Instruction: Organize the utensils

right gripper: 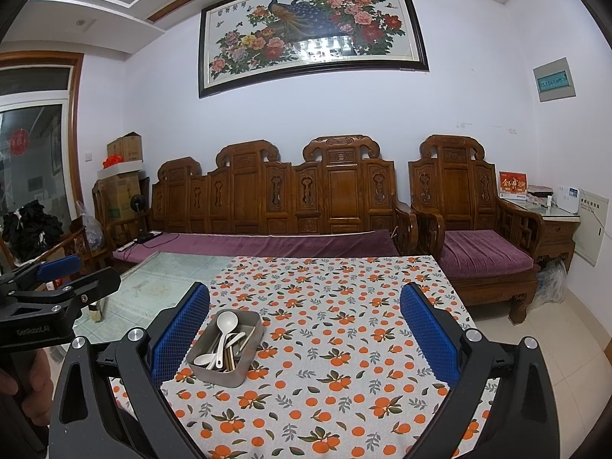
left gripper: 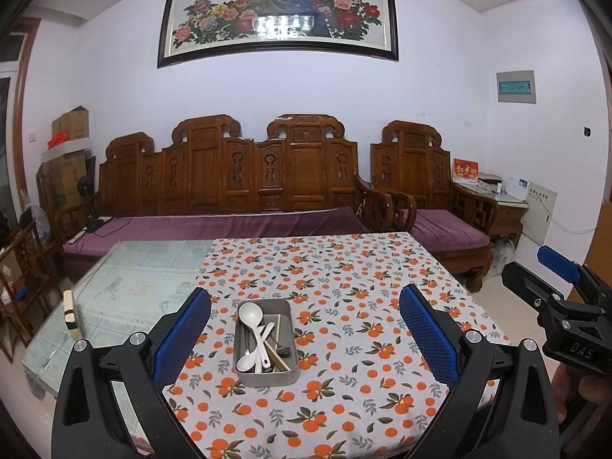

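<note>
Table (left gripper: 114, 279): glass top, partly covered by an orange-print cloth (left gripper: 344, 275). On the cloth sits one metal tin (left gripper: 267, 376), holding white spoons (left gripper: 250, 315) and chopsticks (left gripper: 277, 352), all heaped together, unsorted. My left gripper (left gripper: 305, 334) hangs above the tin, jaws spread wide, empty. My right gripper (right gripper: 305, 334) likewise spread and empty, tin just left of it.
</note>
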Available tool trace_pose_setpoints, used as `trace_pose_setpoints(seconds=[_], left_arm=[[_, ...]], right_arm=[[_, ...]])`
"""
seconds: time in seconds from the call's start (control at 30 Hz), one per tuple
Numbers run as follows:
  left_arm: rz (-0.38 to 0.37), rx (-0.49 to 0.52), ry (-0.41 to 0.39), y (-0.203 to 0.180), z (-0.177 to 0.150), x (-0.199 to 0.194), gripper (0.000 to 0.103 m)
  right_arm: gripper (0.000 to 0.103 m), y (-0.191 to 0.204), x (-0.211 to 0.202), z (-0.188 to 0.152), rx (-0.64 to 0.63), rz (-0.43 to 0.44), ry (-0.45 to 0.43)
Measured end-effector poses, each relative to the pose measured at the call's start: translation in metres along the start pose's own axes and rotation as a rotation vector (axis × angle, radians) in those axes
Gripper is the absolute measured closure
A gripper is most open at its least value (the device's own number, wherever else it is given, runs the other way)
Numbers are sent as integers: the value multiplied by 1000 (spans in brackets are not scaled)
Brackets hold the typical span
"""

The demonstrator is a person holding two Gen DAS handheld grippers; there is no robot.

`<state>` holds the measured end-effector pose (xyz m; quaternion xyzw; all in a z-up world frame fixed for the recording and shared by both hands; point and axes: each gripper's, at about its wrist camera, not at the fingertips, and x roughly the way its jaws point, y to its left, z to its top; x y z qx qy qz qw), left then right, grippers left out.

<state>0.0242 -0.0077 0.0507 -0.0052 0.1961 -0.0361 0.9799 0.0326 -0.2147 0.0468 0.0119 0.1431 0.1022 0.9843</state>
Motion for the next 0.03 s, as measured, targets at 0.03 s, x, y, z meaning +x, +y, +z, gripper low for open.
trace_pose_setpoints(seconds=[0.03], left_arm=[[-1, 0, -1, -2, 0, 0, 8]], right_arm=[[3, 0, 0, 0, 1, 1, 0]])
